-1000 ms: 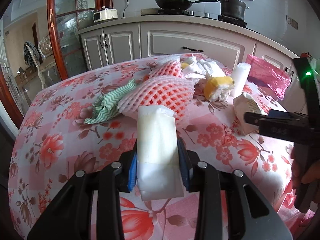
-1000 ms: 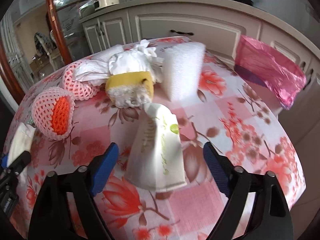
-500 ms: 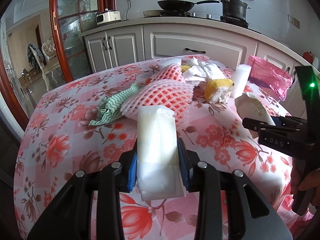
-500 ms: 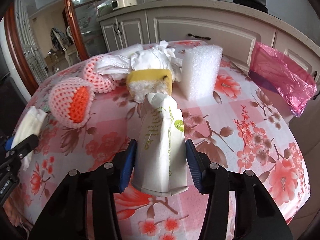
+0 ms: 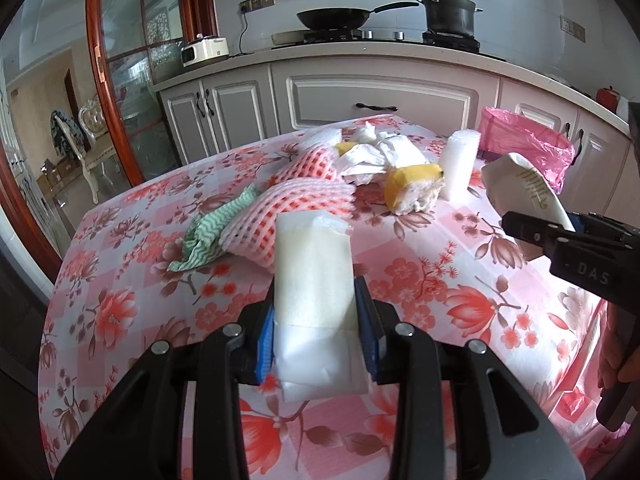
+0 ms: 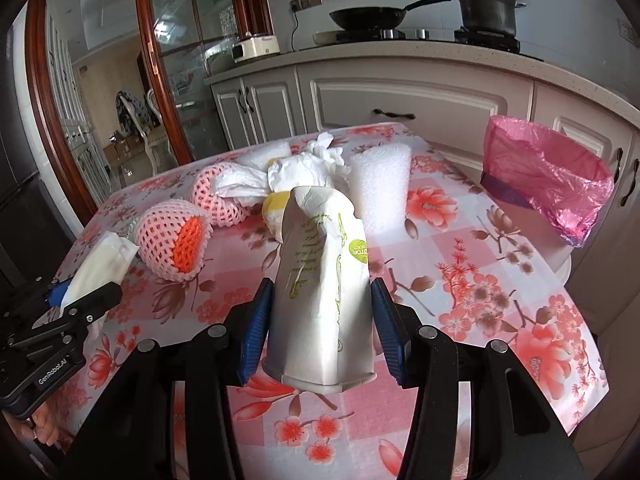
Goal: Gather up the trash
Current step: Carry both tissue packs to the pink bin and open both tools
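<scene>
Your right gripper (image 6: 322,330) is clamped on a white carton (image 6: 320,296), lifted off the table (image 6: 500,280) with its crumpled top tilted away from you. Green script runs down its side, too warped to read, and a round green sticker shows letters that look like "UTOR". Your left gripper (image 5: 316,334) is clamped on a white foam pad (image 5: 314,280), also held above the cloth.

From the left wrist view, your right gripper's black body reads "DAS"; from the right wrist view, the left one reads "GenRobot.AI".

On the floral tablecloth beyond lie two pink foam nets (image 6: 174,242), a green striped rag (image 5: 208,234), crumpled tissue (image 6: 304,170), a yellow peel (image 5: 412,192) and an upright white foam block (image 6: 380,192). A bin with a pink bag (image 6: 544,176) stands just past the table's far right edge. On the counter behind sit a pan (image 6: 368,16) and a pot (image 6: 486,6).
</scene>
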Action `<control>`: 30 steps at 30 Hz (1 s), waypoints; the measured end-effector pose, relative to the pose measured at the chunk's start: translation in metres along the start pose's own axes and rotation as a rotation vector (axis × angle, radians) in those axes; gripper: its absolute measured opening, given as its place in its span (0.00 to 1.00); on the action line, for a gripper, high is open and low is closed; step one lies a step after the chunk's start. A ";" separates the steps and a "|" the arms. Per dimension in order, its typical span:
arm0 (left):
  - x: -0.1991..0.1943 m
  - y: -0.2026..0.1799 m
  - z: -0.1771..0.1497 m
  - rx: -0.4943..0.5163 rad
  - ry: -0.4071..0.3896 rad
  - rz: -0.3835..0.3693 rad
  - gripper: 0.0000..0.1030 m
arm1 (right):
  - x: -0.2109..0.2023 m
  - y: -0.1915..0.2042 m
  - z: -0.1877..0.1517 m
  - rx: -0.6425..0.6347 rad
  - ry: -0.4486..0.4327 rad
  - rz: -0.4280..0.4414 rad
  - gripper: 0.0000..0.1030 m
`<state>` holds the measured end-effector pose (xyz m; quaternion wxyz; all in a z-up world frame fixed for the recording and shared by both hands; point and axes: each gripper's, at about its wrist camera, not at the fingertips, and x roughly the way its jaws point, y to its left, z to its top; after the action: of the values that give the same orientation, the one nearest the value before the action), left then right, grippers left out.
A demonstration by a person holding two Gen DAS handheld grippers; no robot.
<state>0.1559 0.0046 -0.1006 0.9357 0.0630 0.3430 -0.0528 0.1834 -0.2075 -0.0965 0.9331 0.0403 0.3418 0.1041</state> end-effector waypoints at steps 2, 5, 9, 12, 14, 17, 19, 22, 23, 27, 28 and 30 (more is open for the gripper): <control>0.000 -0.006 0.003 0.013 -0.006 -0.003 0.33 | -0.008 -0.005 0.000 0.004 -0.032 0.016 0.46; 0.000 -0.016 0.007 0.034 -0.016 -0.010 0.33 | -0.018 -0.010 -0.001 0.006 -0.070 0.017 0.46; 0.000 -0.029 0.015 0.057 -0.038 -0.024 0.33 | -0.027 -0.021 -0.004 0.028 -0.108 0.014 0.46; 0.000 -0.045 0.022 0.088 -0.060 -0.036 0.33 | -0.032 -0.031 -0.004 0.051 -0.129 0.003 0.46; 0.000 -0.054 0.028 0.101 -0.074 -0.046 0.33 | -0.036 -0.041 -0.004 0.078 -0.145 -0.011 0.46; 0.001 -0.067 0.035 0.115 -0.097 -0.063 0.33 | -0.042 -0.056 -0.001 0.115 -0.169 -0.028 0.46; 0.001 -0.076 0.042 0.120 -0.117 -0.078 0.33 | -0.046 -0.066 0.000 0.133 -0.186 -0.044 0.46; 0.003 -0.090 0.050 0.130 -0.138 -0.107 0.33 | -0.051 -0.082 0.004 0.158 -0.209 -0.069 0.46; 0.005 -0.096 0.054 0.137 -0.145 -0.116 0.33 | -0.053 -0.087 0.005 0.165 -0.217 -0.079 0.46; 0.012 -0.122 0.071 0.165 -0.175 -0.157 0.33 | -0.058 -0.108 0.013 0.186 -0.245 -0.116 0.46; 0.014 -0.127 0.074 0.168 -0.181 -0.165 0.33 | -0.059 -0.114 0.015 0.189 -0.252 -0.128 0.46; 0.018 -0.139 0.083 0.172 -0.196 -0.185 0.33 | -0.060 -0.124 0.021 0.192 -0.263 -0.147 0.46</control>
<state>0.2027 -0.1466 -0.0611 0.9470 0.1055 0.2484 -0.1740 0.1732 -0.3422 -0.0614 0.9667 0.1171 0.2274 -0.0036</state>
